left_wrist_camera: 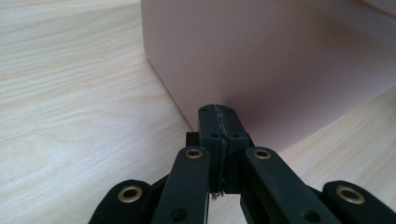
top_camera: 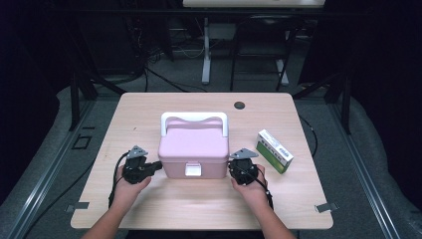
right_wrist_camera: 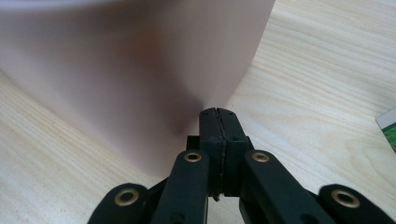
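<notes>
A pink lidded box [top_camera: 194, 149] with a white handle [top_camera: 194, 118] and a white front latch [top_camera: 193, 170] stands mid-table. My left gripper [top_camera: 158, 166] is shut, its tip against the box's left side near the front corner. In the left gripper view the closed left gripper [left_wrist_camera: 218, 110] meets the pink wall [left_wrist_camera: 280, 60]. My right gripper [top_camera: 231, 167] is shut too, pressed to the box's right side. The right gripper view shows the closed right gripper [right_wrist_camera: 217, 112] touching the pink wall [right_wrist_camera: 130, 70] near its corner.
A green and white carton [top_camera: 274, 151] lies to the right of the box, close to my right hand; its corner [right_wrist_camera: 388, 128] shows in the right gripper view. A round dark grommet [top_camera: 239, 105] sits at the table's far edge. Chairs and table legs stand beyond.
</notes>
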The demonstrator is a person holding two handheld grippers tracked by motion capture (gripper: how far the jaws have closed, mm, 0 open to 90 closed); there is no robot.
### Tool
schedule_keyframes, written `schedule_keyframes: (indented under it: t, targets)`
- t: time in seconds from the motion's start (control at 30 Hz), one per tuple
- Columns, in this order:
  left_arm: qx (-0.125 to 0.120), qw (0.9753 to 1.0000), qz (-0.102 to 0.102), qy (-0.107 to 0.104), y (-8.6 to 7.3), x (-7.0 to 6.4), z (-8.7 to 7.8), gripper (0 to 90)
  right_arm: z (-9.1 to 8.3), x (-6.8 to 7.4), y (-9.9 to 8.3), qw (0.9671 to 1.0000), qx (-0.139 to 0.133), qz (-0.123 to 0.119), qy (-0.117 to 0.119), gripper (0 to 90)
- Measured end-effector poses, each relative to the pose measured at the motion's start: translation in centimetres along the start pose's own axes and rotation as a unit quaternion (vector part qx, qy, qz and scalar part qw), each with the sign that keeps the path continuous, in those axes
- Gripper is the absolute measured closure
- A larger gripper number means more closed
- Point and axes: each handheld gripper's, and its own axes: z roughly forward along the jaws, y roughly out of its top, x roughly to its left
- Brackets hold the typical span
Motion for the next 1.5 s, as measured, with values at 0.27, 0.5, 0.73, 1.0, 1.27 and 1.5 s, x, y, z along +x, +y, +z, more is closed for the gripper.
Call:
schedule_keyframes:
  t: [0.27,0.5,0.73,1.0,1.27,1.5]
  targets:
    - [0.004,1.0,0.005,-0.008,-0.5,-0.6,-0.6,90.0,-0.8,0.3,-0.5,0.9999,0.008,-0.006,0.003,90.0]
    - [0.009,0.9999,0.01,-0.01,-1.1,-1.0,-1.3,90.0,-1.5,0.9,-0.9,0.9998,0.011,-0.012,0.007,90.0]
    - [0.016,0.9996,0.013,-0.017,-1.7,-1.3,-2.1,90.0,-2.2,1.4,-1.4,0.9996,0.015,-0.02,0.016,90.0]
    - [0.019,0.9995,0.013,-0.02,-2.3,-1.7,-2.7,90.0,-3.0,1.8,-1.9,0.999,0.019,-0.034,0.024,90.0]
    - [0.025,0.9992,0.018,-0.024,-2.9,-2.2,-3.5,90.0,-3.9,2.4,-2.5,0.9984,0.023,-0.043,0.03,90.0]
    - [0.03,0.9989,0.023,-0.028,-3.5,-2.7,-4.2,90.0,-4.8,2.8,-3.2,0.9978,0.027,-0.045,0.041,90.0]
